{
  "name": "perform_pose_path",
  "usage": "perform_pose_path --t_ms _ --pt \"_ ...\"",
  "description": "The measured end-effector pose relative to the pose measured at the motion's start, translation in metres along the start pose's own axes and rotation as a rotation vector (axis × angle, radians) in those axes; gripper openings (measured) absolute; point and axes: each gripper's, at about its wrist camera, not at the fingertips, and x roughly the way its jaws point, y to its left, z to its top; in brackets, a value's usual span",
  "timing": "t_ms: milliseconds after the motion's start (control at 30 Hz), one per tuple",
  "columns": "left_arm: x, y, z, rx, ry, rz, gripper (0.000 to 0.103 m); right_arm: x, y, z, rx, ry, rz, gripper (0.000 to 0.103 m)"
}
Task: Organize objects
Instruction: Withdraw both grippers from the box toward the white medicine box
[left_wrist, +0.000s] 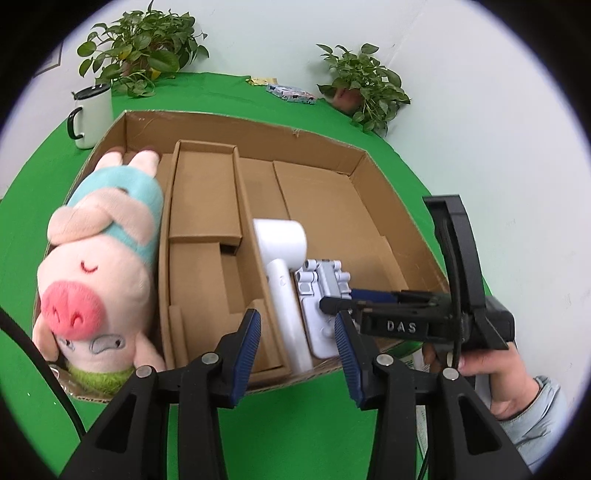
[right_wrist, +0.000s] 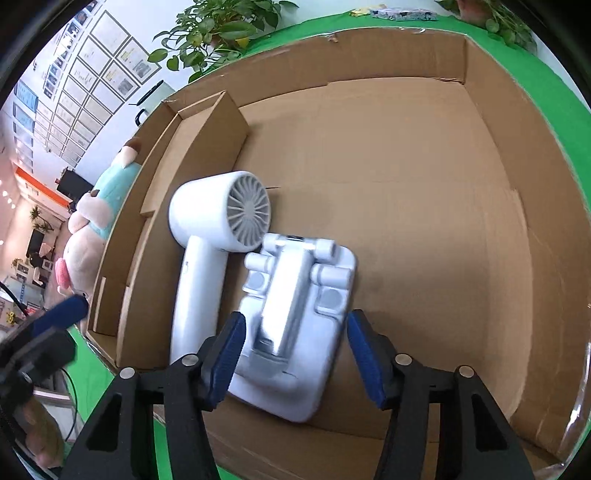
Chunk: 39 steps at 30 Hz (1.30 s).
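An open cardboard box sits on a green table. In its right compartment a white hair dryer lies beside a white folding stand; both also show in the right wrist view, the hair dryer and the stand. A pink plush pig lies in the left compartment. My right gripper is open, its fingers either side of the stand's near end without touching it. My left gripper is open and empty over the box's near wall.
A smaller cardboard insert fills the box's middle. A white mug stands left of the box. Two potted plants and a patterned packet sit at the table's back edge.
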Motion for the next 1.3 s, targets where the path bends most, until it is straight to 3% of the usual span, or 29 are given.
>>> perform_pose_path --t_ms 133,300,667,767,867,933,967,1033,1133,1300 --pt "-0.004 0.007 -0.008 -0.003 -0.003 -0.014 0.041 0.003 0.013 0.0 -0.069 -0.004 -0.08 0.048" --pt "-0.005 0.007 -0.012 0.009 -0.004 -0.024 0.041 0.0 0.023 -0.008 -0.149 0.01 -0.096 0.047" --pt "-0.01 0.001 -0.014 0.03 -0.026 0.019 0.041 -0.013 0.019 -0.018 -0.081 0.002 -0.082 0.051" --pt "-0.017 -0.004 -0.016 0.051 -0.059 0.058 0.041 -0.012 0.02 -0.02 -0.06 -0.016 -0.066 0.061" --pt "-0.027 -0.013 -0.021 0.082 -0.111 0.122 0.041 -0.038 0.025 -0.032 -0.072 -0.115 -0.082 0.077" --pt "-0.037 -0.023 -0.026 0.116 -0.165 0.166 0.044 -0.065 0.033 -0.049 -0.104 -0.206 -0.08 0.101" --pt "-0.043 -0.028 -0.029 0.13 -0.199 0.19 0.049 -0.079 0.038 -0.06 -0.126 -0.255 -0.089 0.102" --pt "-0.056 -0.039 -0.039 0.138 -0.275 0.281 0.078 -0.107 0.053 -0.087 -0.191 -0.381 -0.148 0.102" --pt "-0.076 -0.056 -0.062 0.14 -0.416 0.363 0.081 -0.138 0.068 -0.129 -0.214 -0.531 -0.263 0.102" --pt "-0.087 -0.082 -0.083 0.175 -0.453 0.404 0.081 -0.165 0.068 -0.181 -0.127 -0.633 -0.415 0.102"
